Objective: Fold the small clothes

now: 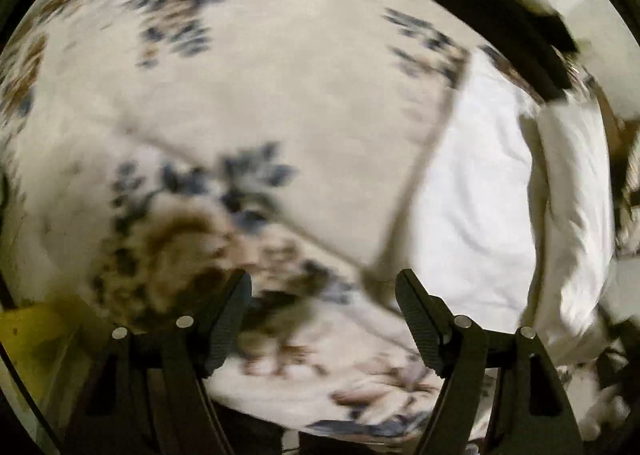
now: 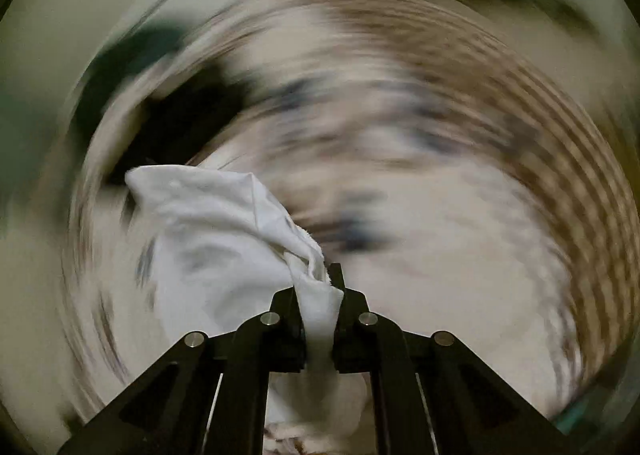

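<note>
A white garment (image 1: 480,191) lies spread on a floral bedsheet (image 1: 248,95) at the right of the left wrist view, with one strip of it folded up along its right side. My left gripper (image 1: 324,287) points down over the sheet beside the garment's left edge, open, with nothing between its fingers. In the right wrist view my right gripper (image 2: 318,295) is shut on a bunched edge of the white garment (image 2: 216,223), which drapes up and to the left from the jaws. The background there is smeared by motion.
The cream sheet with blue and brown flower prints covers most of the left wrist view. A dark bar-like object (image 1: 500,3) crosses the upper right. A yellow surface (image 1: 36,335) shows at the lower left edge. Dark clothing (image 2: 172,107) lies blurred at the upper left of the right wrist view.
</note>
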{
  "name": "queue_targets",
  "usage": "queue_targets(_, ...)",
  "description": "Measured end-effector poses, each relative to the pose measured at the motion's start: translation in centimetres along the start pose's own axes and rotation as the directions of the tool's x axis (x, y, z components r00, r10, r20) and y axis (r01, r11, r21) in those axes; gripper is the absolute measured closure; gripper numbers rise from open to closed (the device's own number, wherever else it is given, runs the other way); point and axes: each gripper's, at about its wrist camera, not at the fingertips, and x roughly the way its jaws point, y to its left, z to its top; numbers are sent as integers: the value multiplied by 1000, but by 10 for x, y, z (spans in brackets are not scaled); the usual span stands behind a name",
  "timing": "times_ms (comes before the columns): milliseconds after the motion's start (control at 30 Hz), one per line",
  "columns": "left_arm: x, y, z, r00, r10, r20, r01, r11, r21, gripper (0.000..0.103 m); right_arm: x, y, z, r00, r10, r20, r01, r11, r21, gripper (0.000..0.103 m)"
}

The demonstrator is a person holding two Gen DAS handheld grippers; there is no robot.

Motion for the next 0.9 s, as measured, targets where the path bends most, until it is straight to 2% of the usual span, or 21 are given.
queue_targets(33,3,-9,0,1000,-10,-8,10,1000,20,30,-2,-38,4,1000,-25,-3,25,994,109,94)
queue_targets(67,6,-16,-1,1000,-21,-16,21,999,38,30,0,-60,5,999,-36,-14,38,985,166,93)
queue_targets(100,9,-24,-1,999,-34,-24,35,998,54,30,5,-97,6,998,-49,-49,61,961,269,91)
queue_targets(133,11,-30,-1,999,-35,-29,37,997,66,30,9,-114,5,996,-51,-74,71,945,318,89)
queue_targets(200,15,-39,2,999,-40,-32,43,996,82,30,13,-143,-1,994,-11,-113,57,911,409,71)
queue_targets(233,15,-41,1,999,-42,-32,44,996,83,30,10,-147,-2,994,8,-109,39,905,423,63)
queue_targets(267,17,-41,1,998,-44,-33,47,996,81,30,6,-149,-3,995,23,-98,21,904,426,48)
queue_targets(333,24,-38,3,998,-52,-46,55,997,54,30,-3,-144,-11,996,70,-54,-43,912,407,44)
queue_targets(400,36,-48,0,995,-67,-75,67,998,-5,30,-2,-135,-14,993,90,-71,-57,925,375,40)
queue_targets(500,53,-46,-5,986,-112,-120,99,989,-114,30,19,-132,-16,987,93,-133,-37,927,372,40)
queue_targets(600,72,-43,-6,980,-156,-127,126,968,-215,30,38,-137,-23,975,118,-187,-35,918,396,40)
queue_targets(667,75,-43,-5,981,-170,-97,141,957,-253,23,52,-139,-24,969,163,-186,-76,911,405,40)
queue_targets(767,73,-49,-6,982,-167,-84,140,956,-256,22,60,-135,-18,955,250,-159,-168,900,403,40)
queue_targets(833,71,-56,-6,982,-160,-96,134,963,-234,22,51,-132,-20,955,266,-134,-197,902,385,51)
queue_targets(867,68,-58,-6,983,-156,-100,131,967,-220,22,46,-133,-20,960,248,-133,-182,907,379,63)
queue_targets(900,65,-61,-7,984,-145,-99,123,972,-200,22,38,-136,-21,973,173,-153,-111,931,347,65)
